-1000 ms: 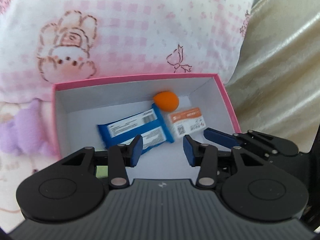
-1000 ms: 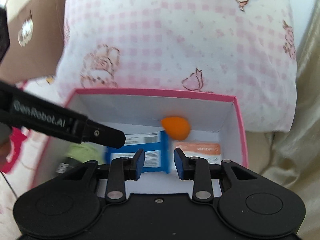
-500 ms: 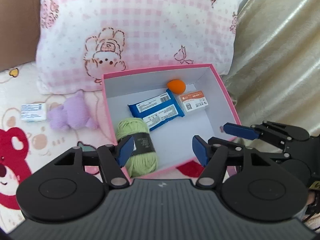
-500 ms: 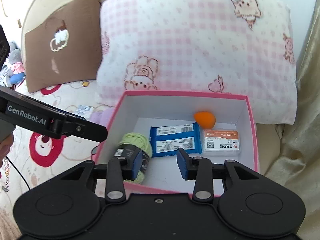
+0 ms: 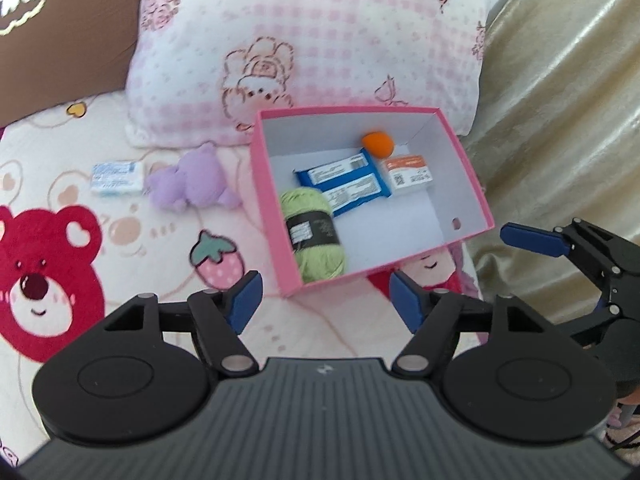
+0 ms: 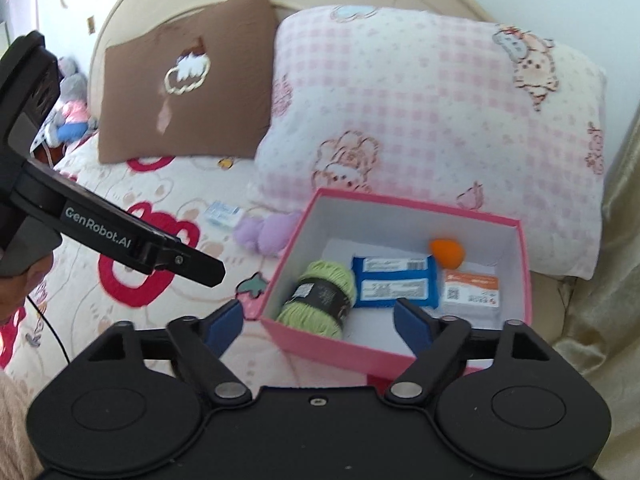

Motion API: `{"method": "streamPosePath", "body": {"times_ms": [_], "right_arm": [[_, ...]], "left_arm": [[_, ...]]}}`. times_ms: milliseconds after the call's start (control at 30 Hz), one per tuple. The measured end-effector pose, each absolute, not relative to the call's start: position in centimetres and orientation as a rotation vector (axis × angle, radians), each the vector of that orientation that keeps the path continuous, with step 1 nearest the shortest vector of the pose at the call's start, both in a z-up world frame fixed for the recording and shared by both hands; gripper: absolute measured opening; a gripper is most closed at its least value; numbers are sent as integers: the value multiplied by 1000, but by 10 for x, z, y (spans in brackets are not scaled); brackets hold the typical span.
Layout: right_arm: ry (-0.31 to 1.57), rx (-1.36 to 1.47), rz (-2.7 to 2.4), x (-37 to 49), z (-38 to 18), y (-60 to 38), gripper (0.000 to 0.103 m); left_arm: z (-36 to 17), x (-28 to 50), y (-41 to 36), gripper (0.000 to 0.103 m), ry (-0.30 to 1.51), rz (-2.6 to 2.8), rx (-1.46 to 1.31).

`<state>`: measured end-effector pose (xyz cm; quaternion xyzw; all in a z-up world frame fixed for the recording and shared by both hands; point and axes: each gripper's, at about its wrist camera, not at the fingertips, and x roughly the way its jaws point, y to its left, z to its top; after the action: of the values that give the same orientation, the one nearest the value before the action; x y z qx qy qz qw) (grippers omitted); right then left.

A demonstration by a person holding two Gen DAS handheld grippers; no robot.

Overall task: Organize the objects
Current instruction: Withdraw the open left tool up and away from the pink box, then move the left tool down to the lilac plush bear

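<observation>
Both grippers pulled back, jaws opening, empty | pink box (image 5: 466, 168): yarn (image 5: 314, 236), blue packets (image 5: 346, 184), orange ball (image 5: 378, 144)

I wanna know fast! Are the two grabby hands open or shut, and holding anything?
Left hand-held gripper: opening, holding nothing.
Right hand-held gripper: opening, holding nothing.

Print on blue packet (image 6: 394, 280) & white-orange box (image 6: 472, 290) too blurry to read. Brown pillow (image 5: 60, 36) cut off by left view's edge. Yarn (image 6: 320, 298) partly behind pink box (image 6: 320, 338) wall.
</observation>
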<state>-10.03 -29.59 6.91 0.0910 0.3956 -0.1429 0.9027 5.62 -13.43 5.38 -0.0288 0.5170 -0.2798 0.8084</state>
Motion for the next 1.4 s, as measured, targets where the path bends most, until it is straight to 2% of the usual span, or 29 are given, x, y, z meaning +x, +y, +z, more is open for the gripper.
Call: {"method": "streamPosePath", "body": {"times_ms": [33, 133, 367, 533, 800, 1200, 1400], "right_arm": [[827, 185, -292, -99, 68, -293, 91], [860, 169, -275, -94, 63, -282, 92], [920, 172, -218, -84, 55, -268, 93], [919, 171, -173, -80, 57, -257, 93], [914, 109, -110, -71, 60, -235, 93], [795, 56, -37, -43, 51, -220, 92], [733, -69, -3, -24, 44, -209, 92]], "left_arm": [[53, 54, -131, 78, 1104, -595, -58], [51, 48, -122, 80, 1102, -580, -51], [45, 37, -97, 92, 1114, -551, -54], [44, 30, -82, 95, 1115, -516, -50], [44, 23, -62, 96, 1099, -491, -32], [31, 32, -33, 96, 1040, -448, -79], [22, 43, -28, 95, 999, -441, -55]]}}
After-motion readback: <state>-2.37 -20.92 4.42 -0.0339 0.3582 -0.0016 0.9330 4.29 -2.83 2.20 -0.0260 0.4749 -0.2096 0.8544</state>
